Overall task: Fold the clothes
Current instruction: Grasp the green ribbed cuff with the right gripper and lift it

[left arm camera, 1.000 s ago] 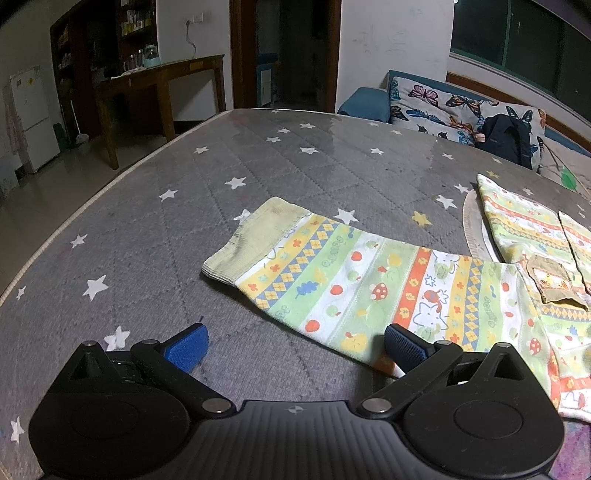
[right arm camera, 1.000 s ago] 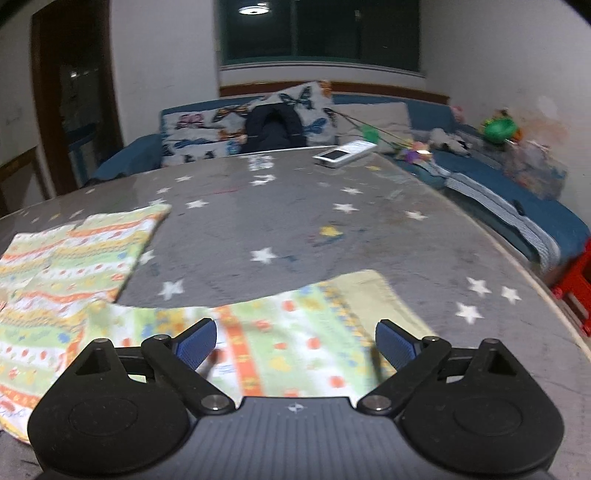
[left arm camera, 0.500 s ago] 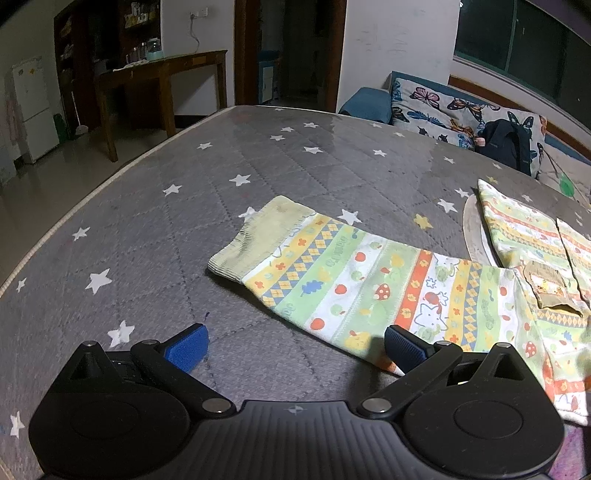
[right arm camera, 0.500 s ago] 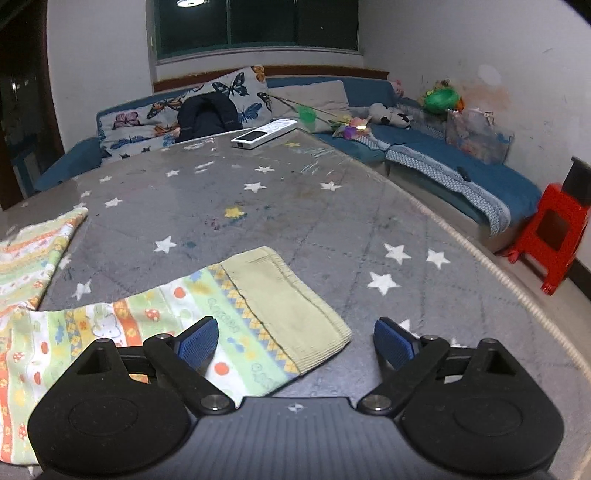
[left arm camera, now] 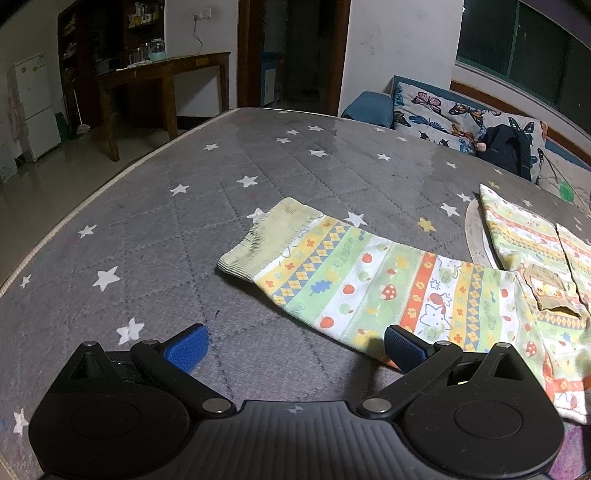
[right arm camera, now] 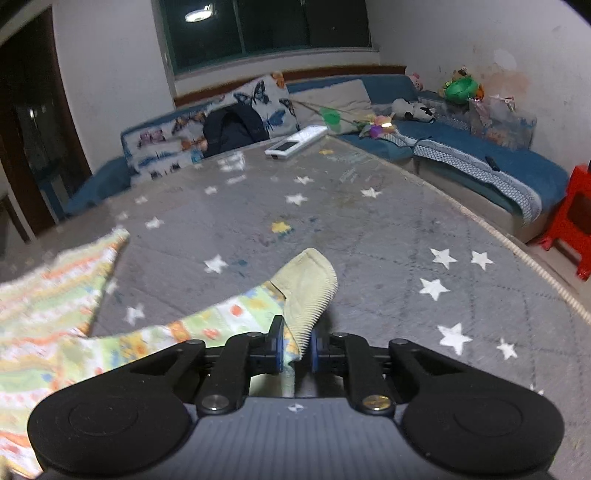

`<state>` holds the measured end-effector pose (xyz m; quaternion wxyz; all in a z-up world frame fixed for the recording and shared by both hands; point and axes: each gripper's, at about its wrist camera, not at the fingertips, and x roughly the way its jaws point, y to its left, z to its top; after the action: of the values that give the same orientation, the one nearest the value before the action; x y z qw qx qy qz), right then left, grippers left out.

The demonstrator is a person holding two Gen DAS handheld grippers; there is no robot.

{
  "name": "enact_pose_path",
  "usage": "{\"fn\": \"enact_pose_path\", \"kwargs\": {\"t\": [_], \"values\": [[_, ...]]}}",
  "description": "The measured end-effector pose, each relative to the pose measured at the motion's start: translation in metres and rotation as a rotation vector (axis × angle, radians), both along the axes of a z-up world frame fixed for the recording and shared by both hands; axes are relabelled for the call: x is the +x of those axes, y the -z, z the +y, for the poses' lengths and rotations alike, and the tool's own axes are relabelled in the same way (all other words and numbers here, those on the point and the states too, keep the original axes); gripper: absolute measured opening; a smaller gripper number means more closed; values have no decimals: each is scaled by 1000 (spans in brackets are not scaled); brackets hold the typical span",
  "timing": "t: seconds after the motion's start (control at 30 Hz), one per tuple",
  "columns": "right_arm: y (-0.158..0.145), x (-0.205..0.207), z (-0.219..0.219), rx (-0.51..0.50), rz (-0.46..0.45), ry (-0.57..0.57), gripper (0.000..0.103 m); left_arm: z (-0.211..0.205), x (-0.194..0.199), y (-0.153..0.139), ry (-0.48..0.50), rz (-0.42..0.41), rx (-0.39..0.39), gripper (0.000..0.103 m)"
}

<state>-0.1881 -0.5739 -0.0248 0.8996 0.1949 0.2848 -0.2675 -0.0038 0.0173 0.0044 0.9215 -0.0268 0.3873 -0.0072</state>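
Grey star-printed mattress [left arm camera: 155,229], patterned garment [left arm camera: 388,291] spread flat. Half a second ago right gripper [right arm camera: 294,354] wide apart; now clamped on ribbed cuff [right arm camera: 314,288], lifted at 12 o'clock: fold likely starting. Left gripper [left arm camera: 293,345] apart, empty. Garment blurred at 9 o'clock, cut off below.

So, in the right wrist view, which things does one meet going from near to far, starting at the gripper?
right gripper shut on the ribbed cuff of the patterned sleeve → yellow star on the grey mat → white remote control → butterfly-print cushion on the blue sofa → window
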Motion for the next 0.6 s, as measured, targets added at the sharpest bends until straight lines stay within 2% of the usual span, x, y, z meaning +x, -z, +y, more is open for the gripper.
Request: {"fn": "enact_pose_path", "kwargs": {"t": [0.23,0.4,0.5,0.6], "values": [[-36,4,29,48,-163,-107,11,1,-2,0,-5,0,-4,103],[-69,19,66,53,-260,-234,11,1,-5,-1,-8,-2,-7,103],[-83,32,93,63,-301,-330,10,2,-6,-2,-9,-4,-8,103],[-89,50,125,57,-302,-438,10,2,-7,-4,-13,-6,-11,103]]}}
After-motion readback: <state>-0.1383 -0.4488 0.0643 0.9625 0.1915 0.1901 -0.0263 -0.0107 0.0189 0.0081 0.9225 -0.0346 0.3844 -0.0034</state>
